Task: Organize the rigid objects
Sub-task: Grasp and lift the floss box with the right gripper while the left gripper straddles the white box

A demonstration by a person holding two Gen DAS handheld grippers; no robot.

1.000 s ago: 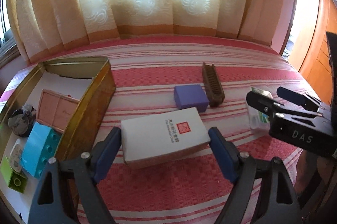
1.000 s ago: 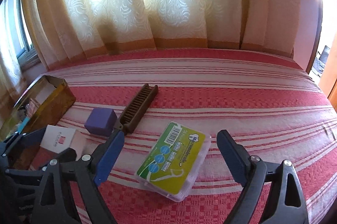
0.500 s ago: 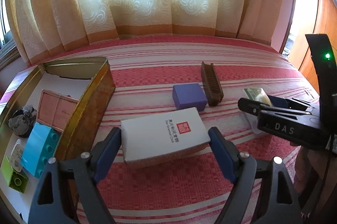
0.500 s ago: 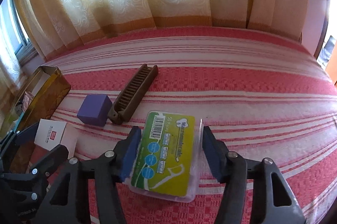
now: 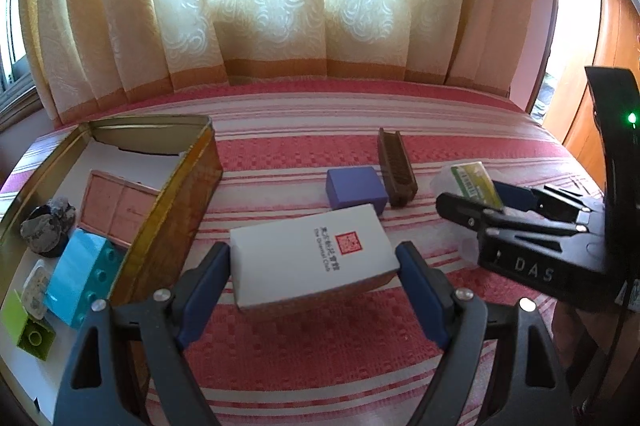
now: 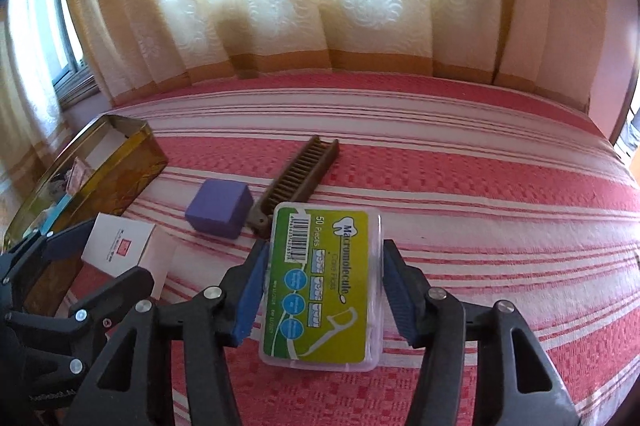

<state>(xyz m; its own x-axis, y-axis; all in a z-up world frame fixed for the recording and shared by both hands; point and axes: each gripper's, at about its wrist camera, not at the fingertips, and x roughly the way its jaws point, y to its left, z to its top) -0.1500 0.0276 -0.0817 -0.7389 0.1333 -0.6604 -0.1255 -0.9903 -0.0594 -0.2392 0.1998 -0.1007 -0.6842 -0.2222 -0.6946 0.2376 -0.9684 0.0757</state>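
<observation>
Right gripper point(image 6: 320, 294) low centre of frame, blue pads pressed against both long sides of floss pick box point(image 6: 322, 286), pinching it. Left gripper point(image 5: 314, 278) bottom centre, pads touching both ends of white carton point(image 5: 312, 260). Beyond: purple cube point(image 5: 355, 188), then brown comb point(image 5: 395, 168) on striped bedspread point(image 5: 300, 154). Gold tin point(image 5: 180, 182) at left holds cyan brick point(image 5: 82, 278).

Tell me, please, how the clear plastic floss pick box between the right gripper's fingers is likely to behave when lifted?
The floss pick box looks like thin clear plastic, so probably light and fairly stiff. Its smooth sides may slip between the right gripper fingers, and a hard squeeze might flex them. Being flat, it shouldn't roll.
</observation>
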